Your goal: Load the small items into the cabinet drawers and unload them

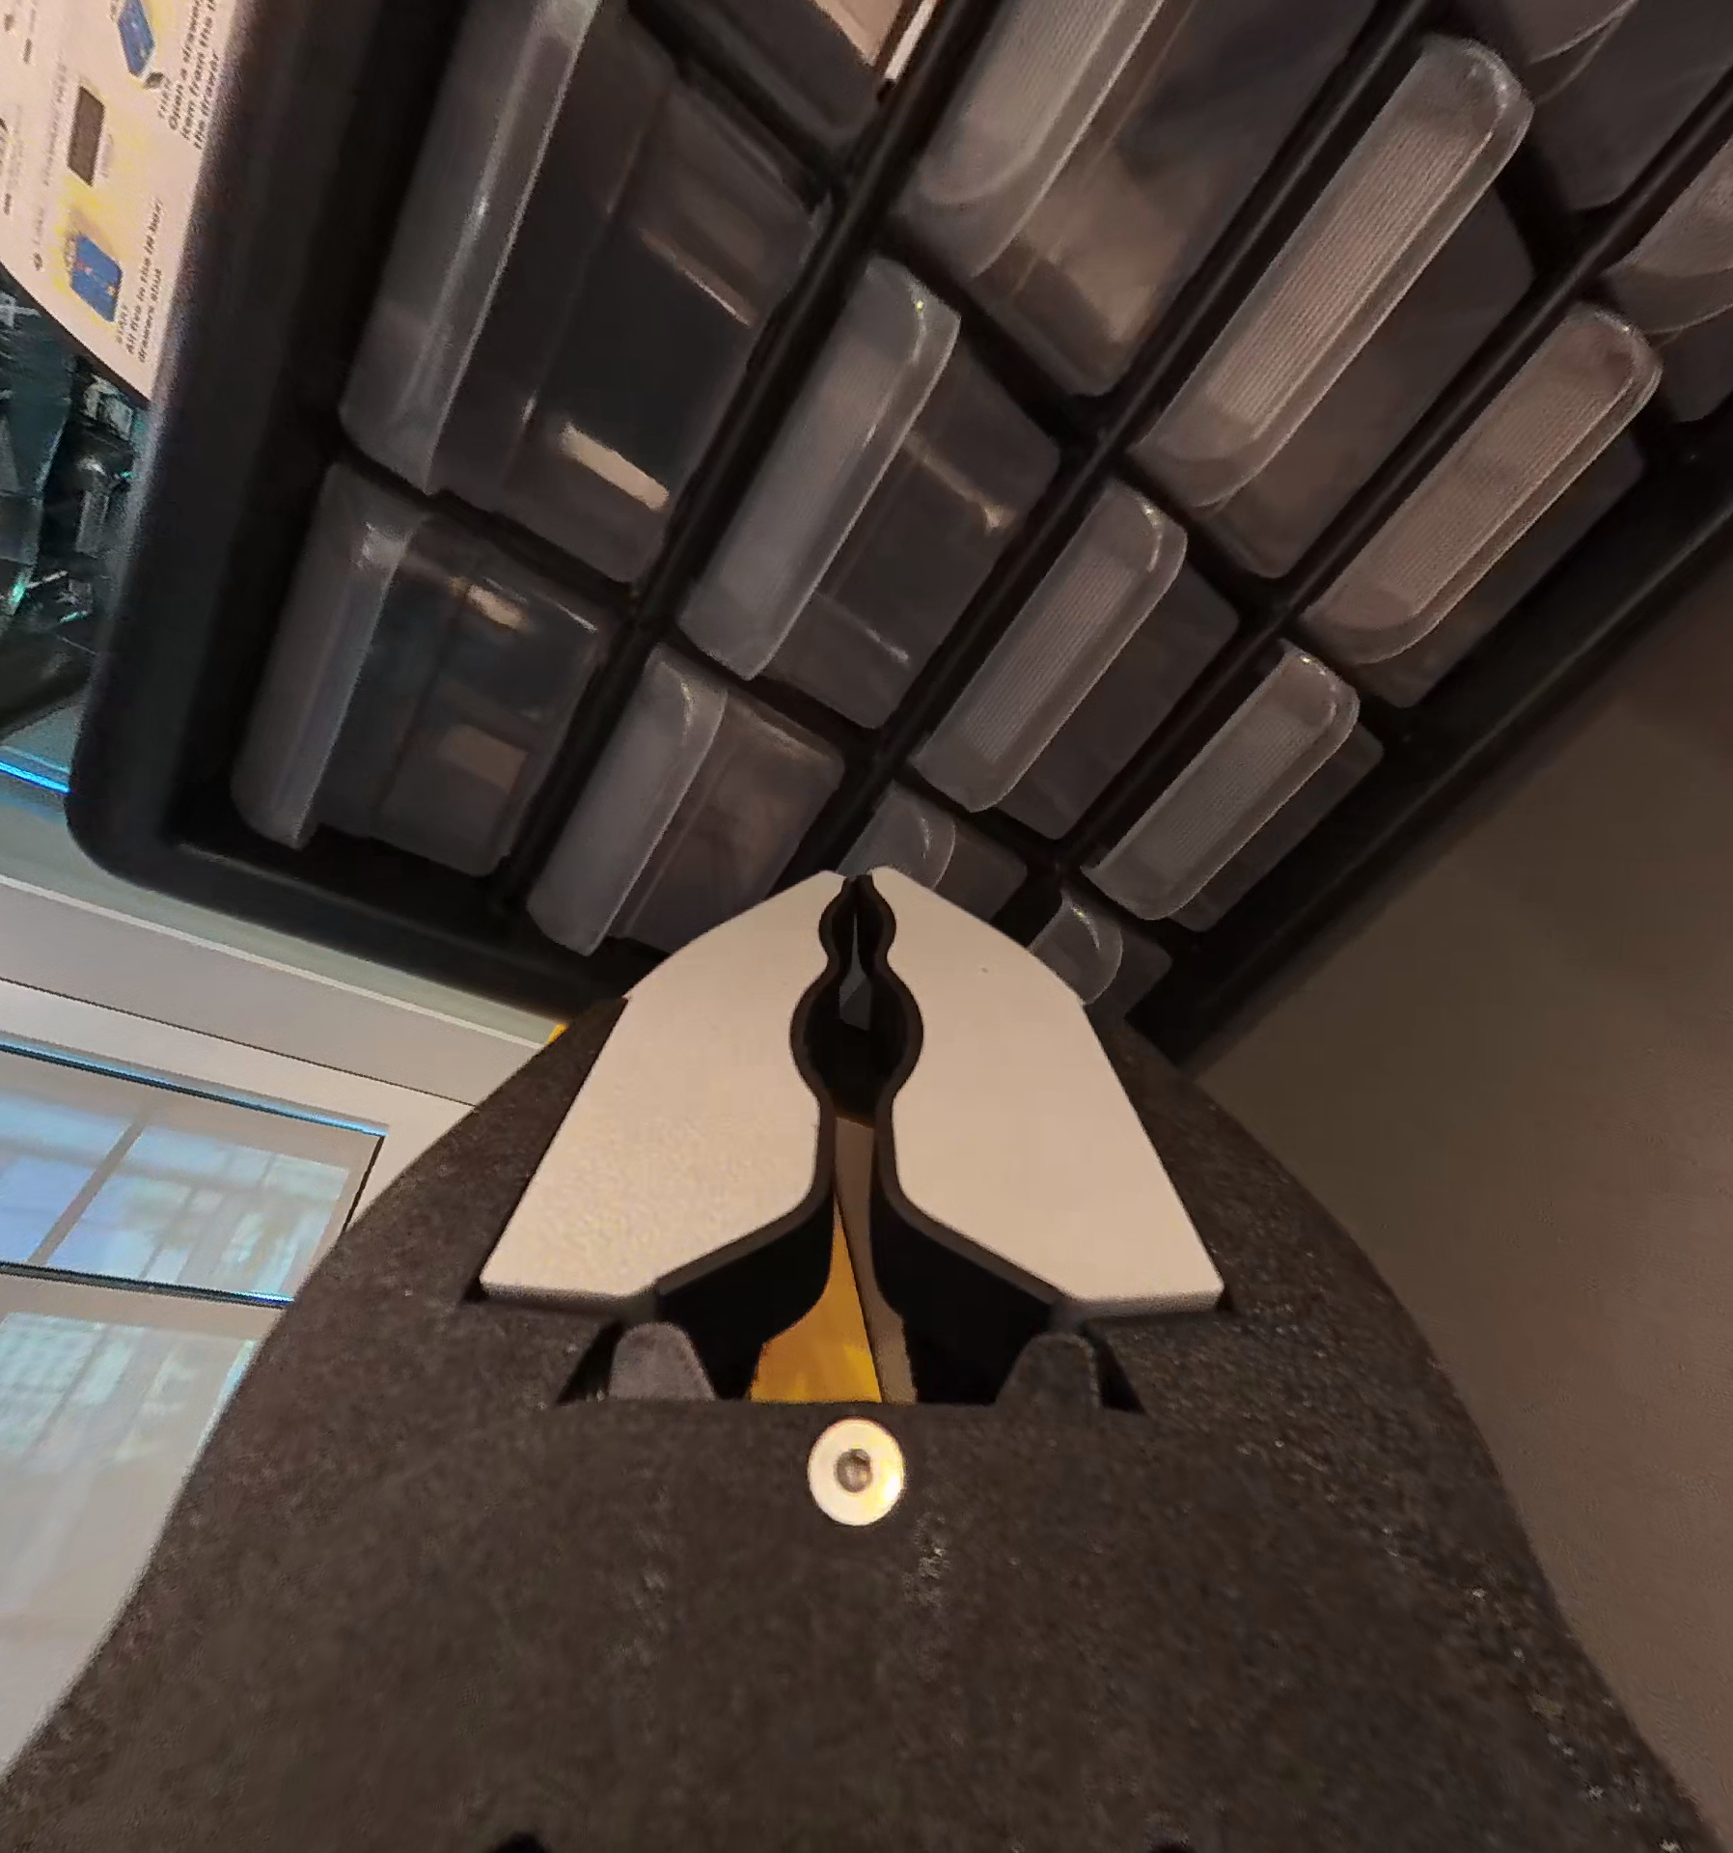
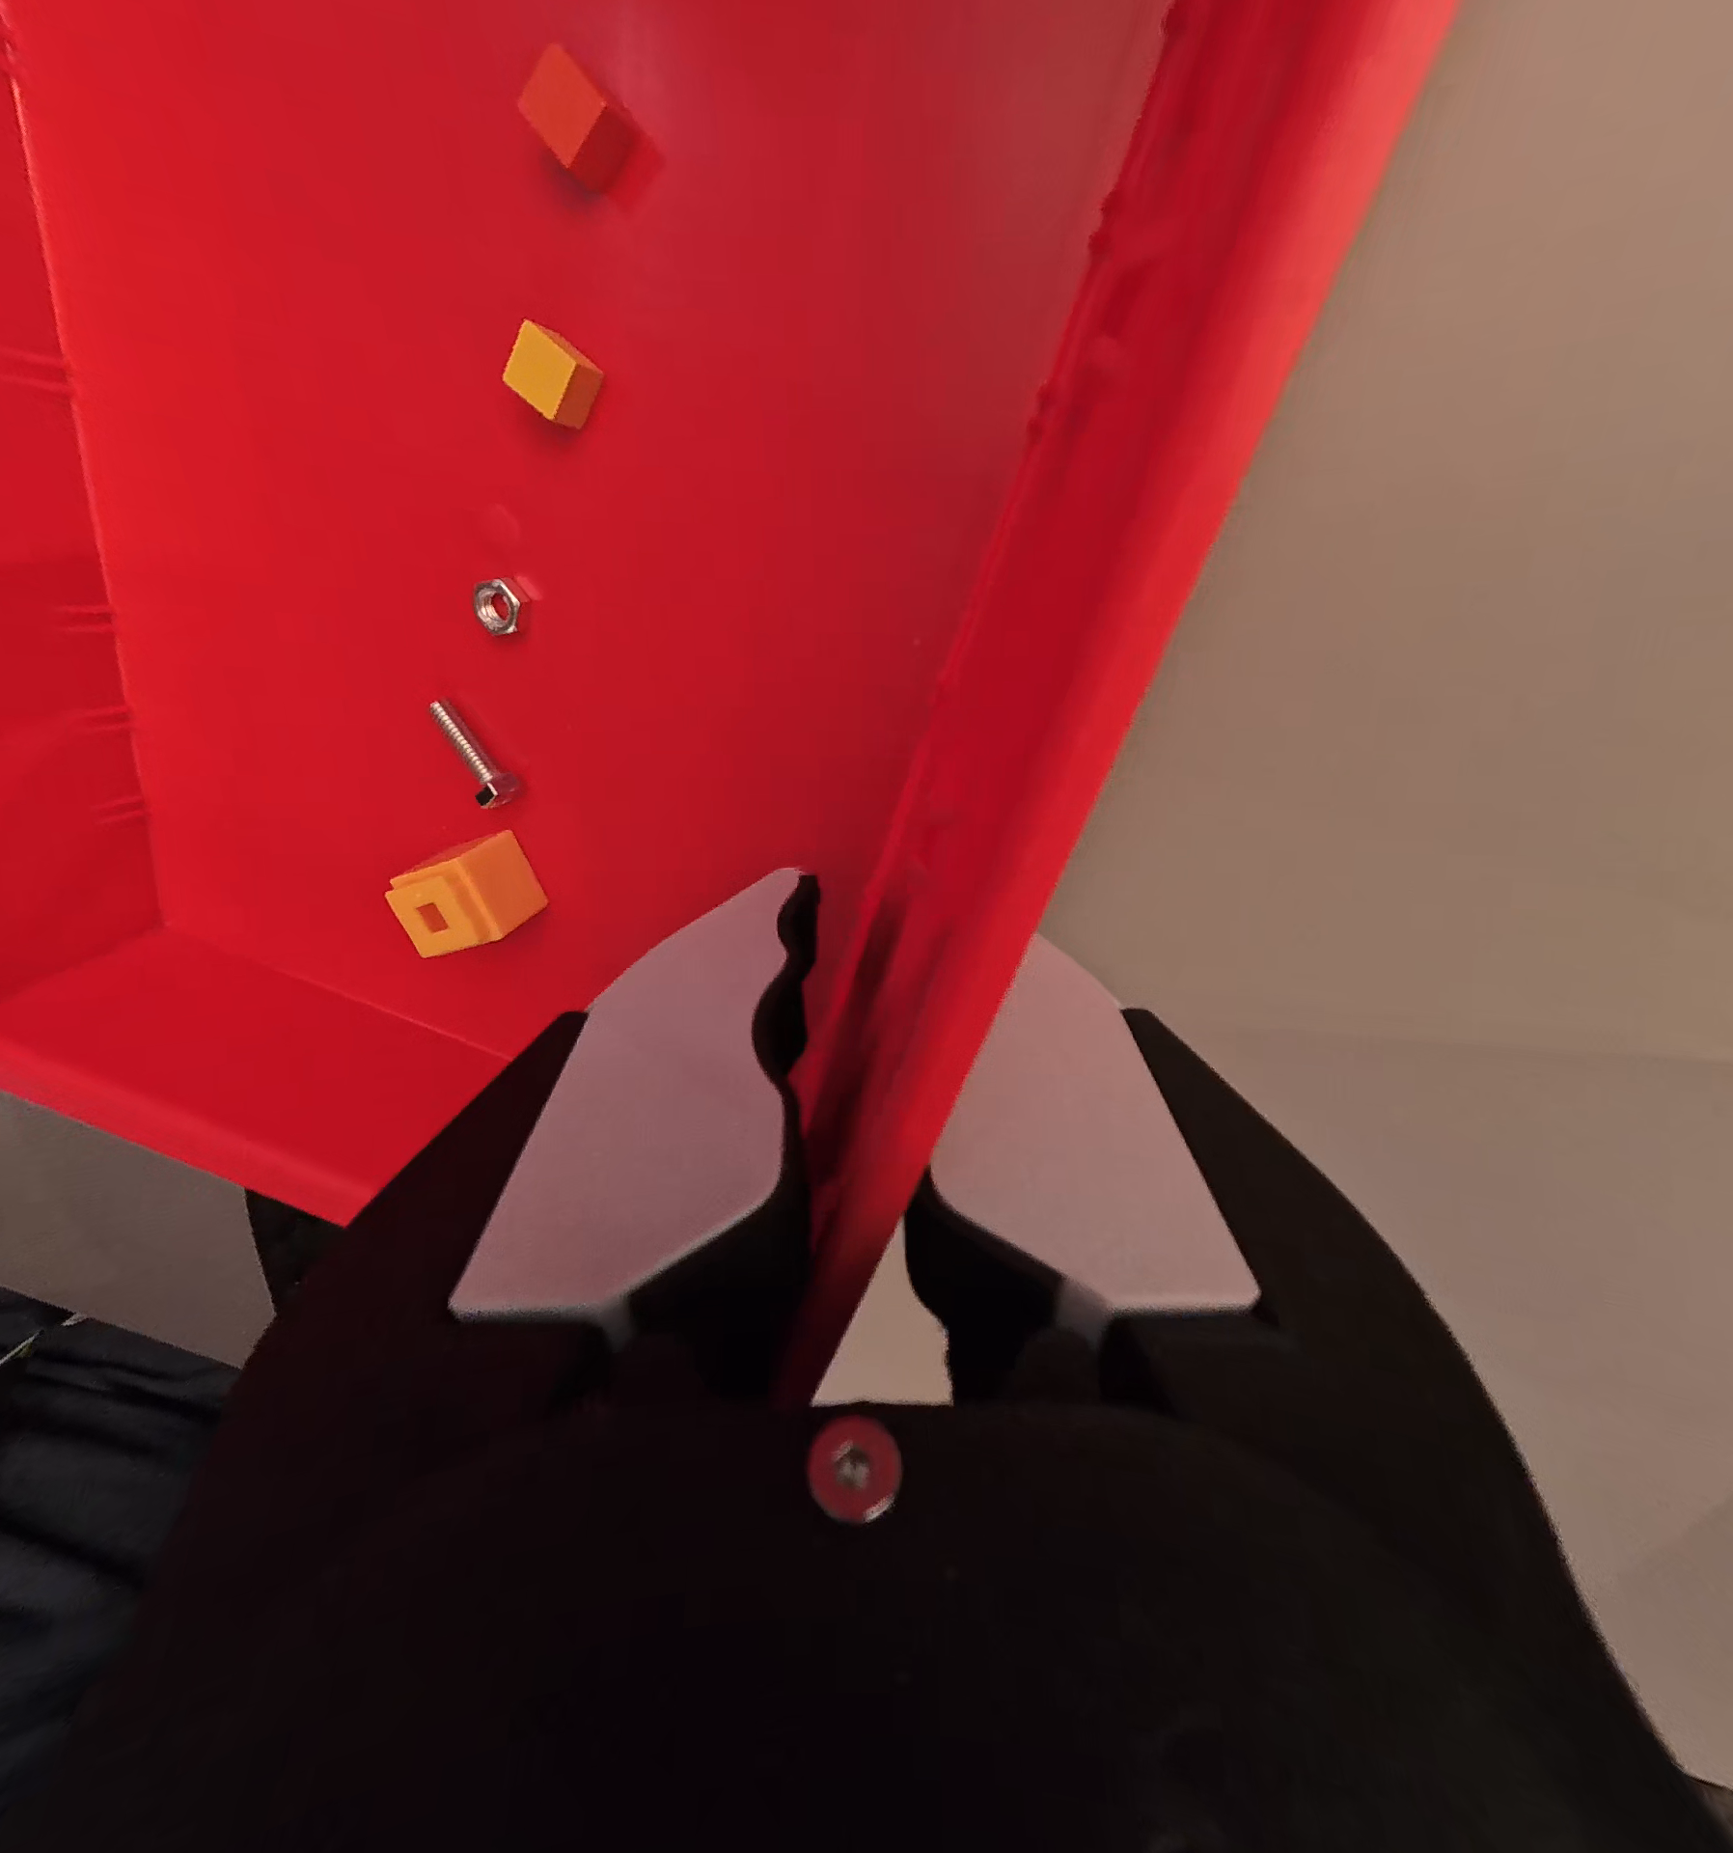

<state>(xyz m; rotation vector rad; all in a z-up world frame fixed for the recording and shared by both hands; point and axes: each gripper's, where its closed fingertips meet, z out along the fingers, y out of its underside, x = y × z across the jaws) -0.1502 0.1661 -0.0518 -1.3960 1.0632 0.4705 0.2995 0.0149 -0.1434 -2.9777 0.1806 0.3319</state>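
While the left gripper (image 1: 859, 887), pinched together and empty, faces a black cabinet (image 1: 271, 180) of clear drawers (image 1: 582, 301), the right gripper (image 2: 822, 902) clamps the wall of a red tray (image 2: 842, 401) holding orange blocks (image 2: 466, 895), a nut (image 2: 498, 607) and a bolt (image 2: 474, 754).

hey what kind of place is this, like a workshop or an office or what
Probably a lab or workshop bench set up for a sorting exercise. A black parts cabinet with clear drawers stands on a table, a red tray holds a nut, a screw and small blocks, and large windows show beyond.
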